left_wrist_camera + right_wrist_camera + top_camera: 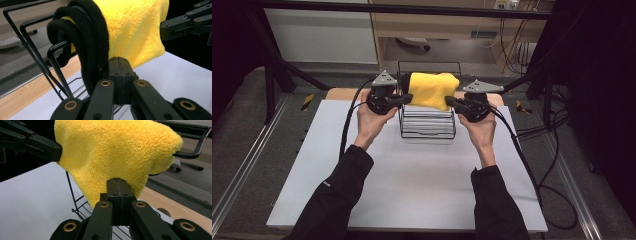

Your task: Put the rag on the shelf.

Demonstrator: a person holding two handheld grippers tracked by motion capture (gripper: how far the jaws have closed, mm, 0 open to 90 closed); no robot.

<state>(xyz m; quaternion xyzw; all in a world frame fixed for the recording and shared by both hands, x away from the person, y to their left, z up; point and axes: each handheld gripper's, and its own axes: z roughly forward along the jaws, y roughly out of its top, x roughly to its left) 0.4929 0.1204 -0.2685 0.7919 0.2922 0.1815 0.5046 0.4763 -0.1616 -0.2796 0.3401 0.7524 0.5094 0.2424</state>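
Left of centre in the high view, the left gripper has its fingers pressed together on the black-edged end of a fluffy yellow cloth. The cloth drapes over a black wire rack on the white table, upper middle of the frame. Right of it, the right gripper has its fingers fully closed on the cloth's other end.

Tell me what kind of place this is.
Probably a lab recording station: a white tabletop board inside a black metal frame, trailing black cables, and a black wire rack draped with a yellow fleece cloth.
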